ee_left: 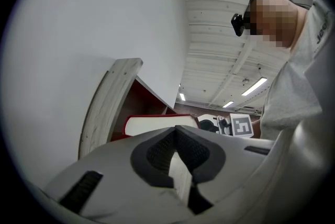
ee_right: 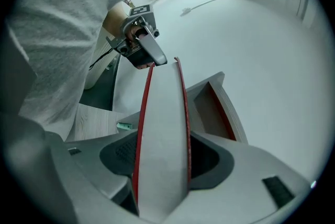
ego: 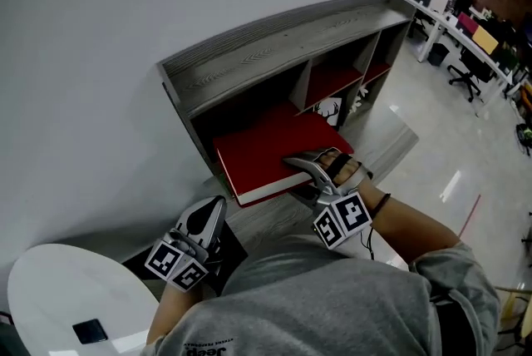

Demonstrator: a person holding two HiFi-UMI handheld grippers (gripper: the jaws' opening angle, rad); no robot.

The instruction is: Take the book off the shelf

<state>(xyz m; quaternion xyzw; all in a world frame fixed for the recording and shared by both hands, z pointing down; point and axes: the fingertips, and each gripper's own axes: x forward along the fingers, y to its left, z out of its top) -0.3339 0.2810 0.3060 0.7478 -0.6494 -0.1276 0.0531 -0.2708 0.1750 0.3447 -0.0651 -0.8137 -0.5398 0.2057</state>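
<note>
Nearest to me, in front of the grey wooden shelf [ego: 283,38], my left hand-held gripper [ego: 209,215] has its jaws pressed together, with nothing between them. A little closer to the shelf, my right hand-held gripper [ego: 306,168] is clamped on the page edge of the red hardcover book [ego: 270,148], one jaw on each cover. The book lies flat and sticks partly out of the shelf's wide compartment. Behind the shelf is a plain white wall [ego: 108,22].

"Jeep" is printed below the collar of the person's grey shirt [ego: 332,296], seen in the head view. The same lettering [ee_left: 319,34] shows only in part in the left gripper view. The square-patterned markers on the cubes [ego: 342,220] carry no letters.
</note>
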